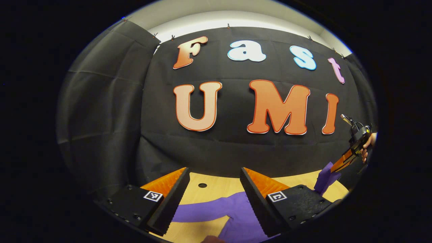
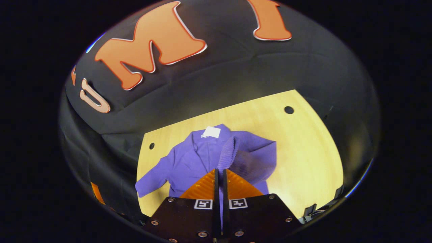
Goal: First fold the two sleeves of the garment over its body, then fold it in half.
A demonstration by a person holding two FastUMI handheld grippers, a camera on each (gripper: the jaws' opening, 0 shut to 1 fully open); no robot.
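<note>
The purple garment (image 2: 199,158) lies spread on the light wooden tabletop (image 2: 303,152), a white tag (image 2: 211,132) at its collar. One sleeve (image 2: 236,155) is lifted over the body, pinched between the closed fingers of my right gripper (image 2: 220,175), directly above the cloth; the other sleeve (image 2: 152,180) lies flat, stretched outward. My left gripper (image 1: 214,189) hangs low over the garment's near part (image 1: 236,216), its fingers spread apart and holding nothing. No containers are on the tabletop.
</note>
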